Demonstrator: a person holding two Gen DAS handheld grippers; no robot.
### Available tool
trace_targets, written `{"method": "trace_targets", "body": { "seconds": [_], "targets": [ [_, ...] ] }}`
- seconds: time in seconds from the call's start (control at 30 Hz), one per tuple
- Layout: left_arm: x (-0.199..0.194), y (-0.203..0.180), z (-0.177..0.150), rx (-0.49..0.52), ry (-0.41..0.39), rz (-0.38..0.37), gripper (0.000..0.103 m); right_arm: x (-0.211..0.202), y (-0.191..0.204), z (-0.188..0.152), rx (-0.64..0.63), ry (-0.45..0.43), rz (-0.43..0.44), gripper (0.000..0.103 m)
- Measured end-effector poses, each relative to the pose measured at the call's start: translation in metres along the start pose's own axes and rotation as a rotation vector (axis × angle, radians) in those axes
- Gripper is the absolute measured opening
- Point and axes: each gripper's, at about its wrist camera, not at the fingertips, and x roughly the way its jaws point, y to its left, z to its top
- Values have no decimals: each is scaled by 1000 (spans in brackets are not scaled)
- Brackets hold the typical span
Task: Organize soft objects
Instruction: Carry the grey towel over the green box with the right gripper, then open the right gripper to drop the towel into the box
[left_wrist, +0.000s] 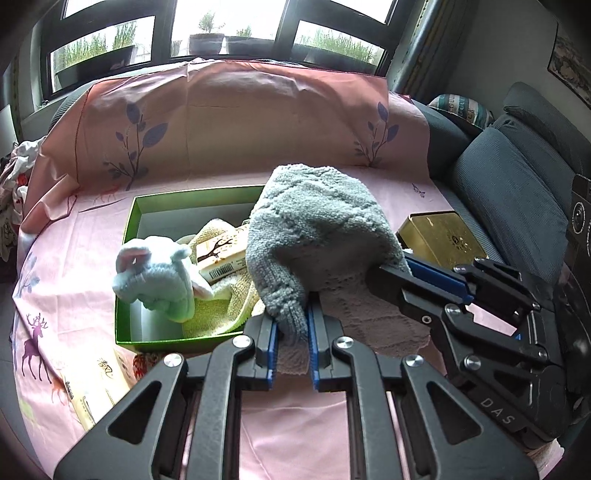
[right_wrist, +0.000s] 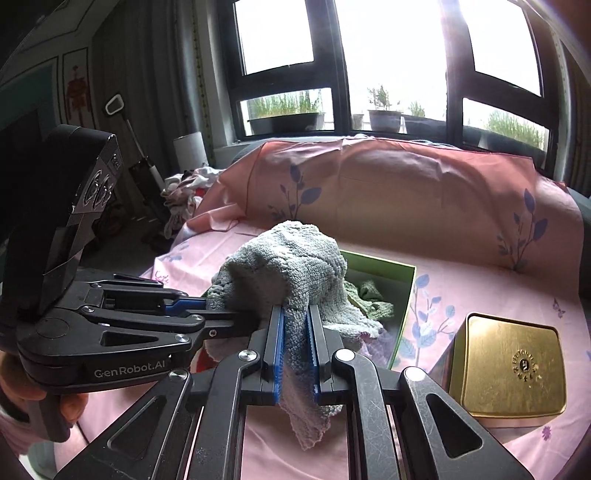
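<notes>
Both grippers hold one grey-blue terry towel (left_wrist: 314, 229), lifted in a hump beside the green box (left_wrist: 129, 236). My left gripper (left_wrist: 291, 328) is shut on the towel's near corner. My right gripper (right_wrist: 297, 328) is shut on another edge of the towel (right_wrist: 291, 266), whose pinkish underside hangs down. The right gripper also shows in the left wrist view (left_wrist: 391, 269), and the left gripper in the right wrist view (right_wrist: 221, 310). In the box lie a pale blue plush toy (left_wrist: 155, 280), a yellow-green cloth (left_wrist: 218, 310) and a small cream carton (left_wrist: 221, 258).
A gold tin (left_wrist: 443, 240) stands right of the towel, also in the right wrist view (right_wrist: 509, 365). A pink printed sheet (left_wrist: 55, 295) covers the sofa seat and back. Grey cushions (left_wrist: 509, 192) sit at the right. A pile of clothes (right_wrist: 184, 192) lies at the left.
</notes>
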Motion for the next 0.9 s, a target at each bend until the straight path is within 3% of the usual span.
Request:
{"method": "trace_targets", "body": {
  "seconds": [0.33,0.7,0.9],
  "targets": [
    [55,20,32,-49,74,31,12,57,-28,12,57,58,-24,12],
    [100,34,31,-70,159,76,13,104,-42,-3,87,161,-45,12],
    [104,37,32,-77,165,99,20,109,-45,-6,98,186,-75,12]
  ]
}}
